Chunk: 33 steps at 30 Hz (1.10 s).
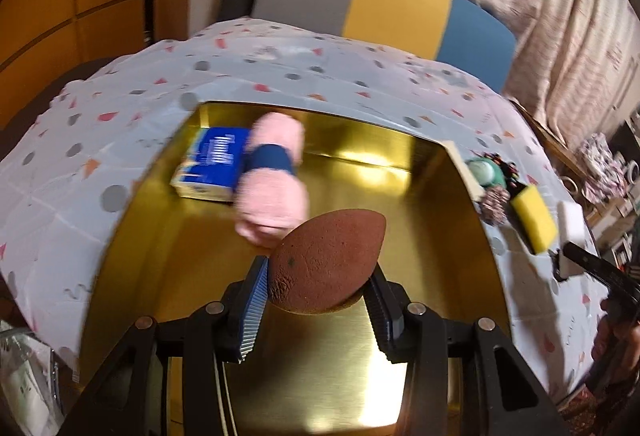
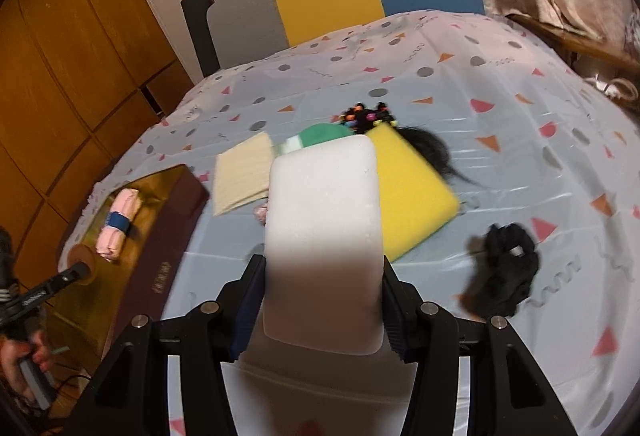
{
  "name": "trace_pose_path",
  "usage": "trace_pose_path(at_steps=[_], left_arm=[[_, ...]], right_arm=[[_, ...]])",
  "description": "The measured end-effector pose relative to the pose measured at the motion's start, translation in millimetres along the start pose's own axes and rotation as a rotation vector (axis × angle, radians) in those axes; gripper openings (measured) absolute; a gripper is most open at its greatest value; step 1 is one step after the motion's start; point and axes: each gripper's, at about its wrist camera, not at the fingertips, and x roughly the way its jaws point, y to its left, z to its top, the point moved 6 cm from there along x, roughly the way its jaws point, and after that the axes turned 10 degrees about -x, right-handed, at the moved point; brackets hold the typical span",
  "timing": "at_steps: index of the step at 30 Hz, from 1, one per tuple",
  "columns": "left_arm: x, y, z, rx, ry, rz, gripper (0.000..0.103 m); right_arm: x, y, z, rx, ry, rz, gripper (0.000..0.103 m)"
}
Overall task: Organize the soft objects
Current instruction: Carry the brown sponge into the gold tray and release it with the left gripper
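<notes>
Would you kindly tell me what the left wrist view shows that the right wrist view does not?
Only the left wrist view shows the blue box in the gold tray and the left gripper squeezing a brown sponge between its fingers. Only the right wrist view shows the black scrunchie on the tablecloth. Both show the pink towel roll, the yellow sponge and the white sponge in the right gripper.

We see a gold tray [image 1: 400, 172] holding a pink towel roll [image 1: 272, 176] with a navy band — and a tablecloth [image 2: 480, 140] speckled with grey dots, pink and orange triangles.
</notes>
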Motion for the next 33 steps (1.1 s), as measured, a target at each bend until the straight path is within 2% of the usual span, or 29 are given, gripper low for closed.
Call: trace_pose_path(at_steps=[9,16,21,27,33], left_arm=[[4.5,47.5,12.8,-0.073,-0.033,0.088,0.048],[13.2,65.2,20.2,-0.078,-0.035,0.163,0.058],[8.7,64.7,18.5,-0.099,-0.044,0.128,0.068],[-1.2,58.6,16.7,-0.136,-0.044,0.049,0.068],[-10.8,43.9,3.2,-0.079,-0.032,0.026,0.068]], right_arm=[[-3.3,73.2,23.7,-0.074,-0.042,0.087,0.054],[1.7,133.8,31.3,-0.177,-0.036,0.151,0.054],[6.3,166.8,35.1,-0.238,-0.027,0.178,0.054],[18.0,193.8,38.5,-0.265,0.006,0.195,0.054],[37.7,213.9,35.8,-0.303,0.077,0.151,0.054]])
